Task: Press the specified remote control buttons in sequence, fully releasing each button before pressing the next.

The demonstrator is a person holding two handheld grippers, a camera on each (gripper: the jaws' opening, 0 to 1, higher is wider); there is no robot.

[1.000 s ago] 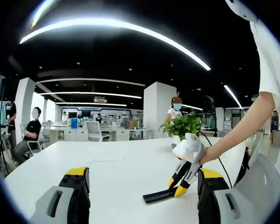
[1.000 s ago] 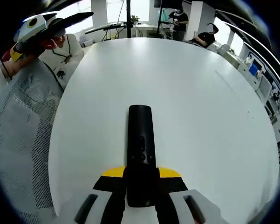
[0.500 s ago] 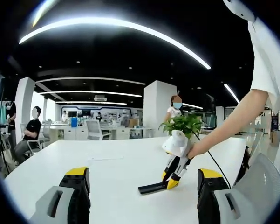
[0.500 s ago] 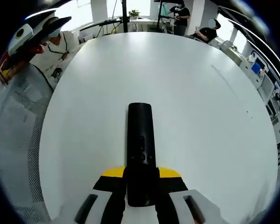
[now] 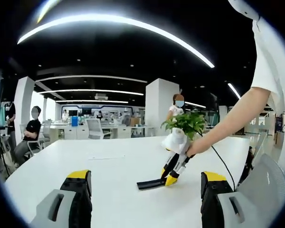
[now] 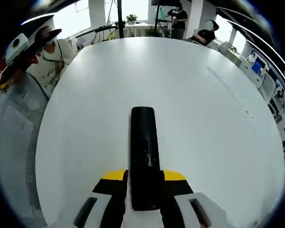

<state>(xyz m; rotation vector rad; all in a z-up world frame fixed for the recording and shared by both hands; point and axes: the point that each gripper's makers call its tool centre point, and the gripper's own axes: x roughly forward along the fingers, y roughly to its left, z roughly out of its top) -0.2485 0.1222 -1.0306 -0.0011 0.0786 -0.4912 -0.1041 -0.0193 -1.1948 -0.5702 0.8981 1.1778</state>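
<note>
Between the right claw (image 6: 143, 190) jaws sits the remote (image 6: 143, 147), table (image 6: 204, 118) bare around.

Matt black plastic remote (image 6: 143, 159); smooth, faintly glossy white table (image 6: 199, 118).

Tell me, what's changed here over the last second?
The right gripper, seen from the left gripper view, carried the black remote control leftward and farther out over the white table. It stays clamped on the remote; the left gripper stays open and empty.

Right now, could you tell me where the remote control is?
The remote control is clamped in the right tool above the white table, ahead of the open left tool.
</note>
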